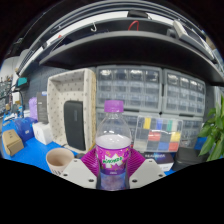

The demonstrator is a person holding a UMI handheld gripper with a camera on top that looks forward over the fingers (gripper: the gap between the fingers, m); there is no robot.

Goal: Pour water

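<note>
Both pads of our tongs [113, 172] pinched the water bottle [113, 143] at its label; we judged it light, slippery, easily crushed, near the paper cup [59, 158].

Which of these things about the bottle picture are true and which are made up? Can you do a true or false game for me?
1. The bottle has a purple cap. True.
2. The bottle stands between the fingers of the gripper. True.
3. The cup sits to the right of the bottle. False: it sits to the left of it.
4. The bottle's cap is off. False: the cap is still on.
5. A green plant is off to the right. True.
6. The bottle is lying on its side. False: it is upright.
</note>
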